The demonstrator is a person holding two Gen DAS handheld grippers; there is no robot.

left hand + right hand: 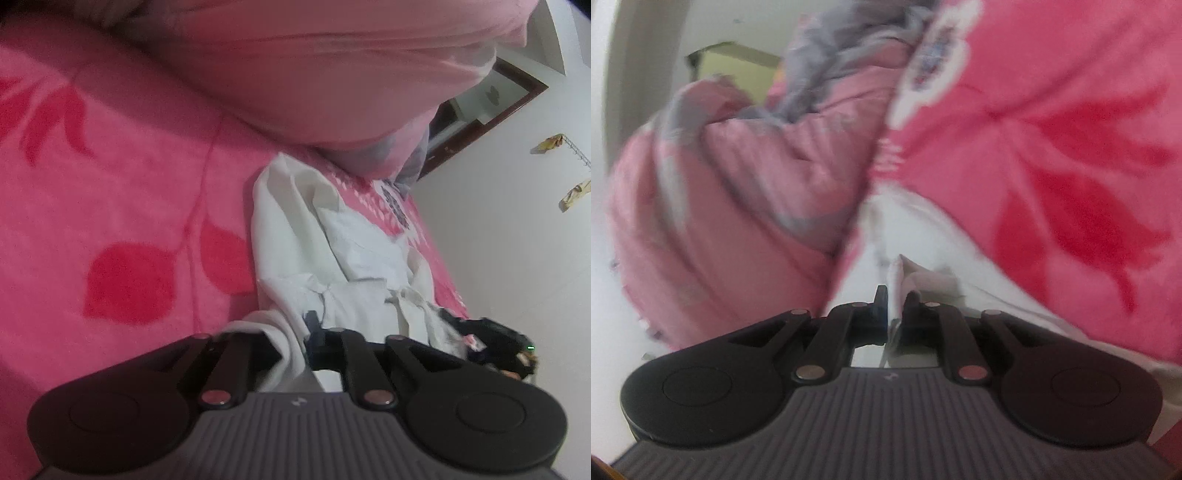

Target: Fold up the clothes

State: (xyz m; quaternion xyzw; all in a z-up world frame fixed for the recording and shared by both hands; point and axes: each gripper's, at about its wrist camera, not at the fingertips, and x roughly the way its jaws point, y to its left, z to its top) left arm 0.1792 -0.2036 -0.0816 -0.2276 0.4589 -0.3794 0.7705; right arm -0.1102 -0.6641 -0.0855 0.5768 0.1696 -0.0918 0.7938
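A crumpled white garment (332,240) lies on a pink flowered blanket (110,184), close to the bed's right edge. My left gripper (293,328) is at its near end. A fold of the cloth drapes over the left finger and fills the gap beside the blue-padded right fingertip (313,323), so the pads' contact is hidden. My right gripper (495,343) shows as a black shape at the garment's right end. In the right wrist view, that gripper (895,295) pinches a thin upright fold of the white garment (923,236) between nearly closed fingers.
A bulky pink quilt (314,74) is heaped on the bed beyond the garment, with grey cloth on the pink quilt (738,184) in the right wrist view. A white wall (498,240) with a dark-framed picture (491,96) runs along the bed's right side.
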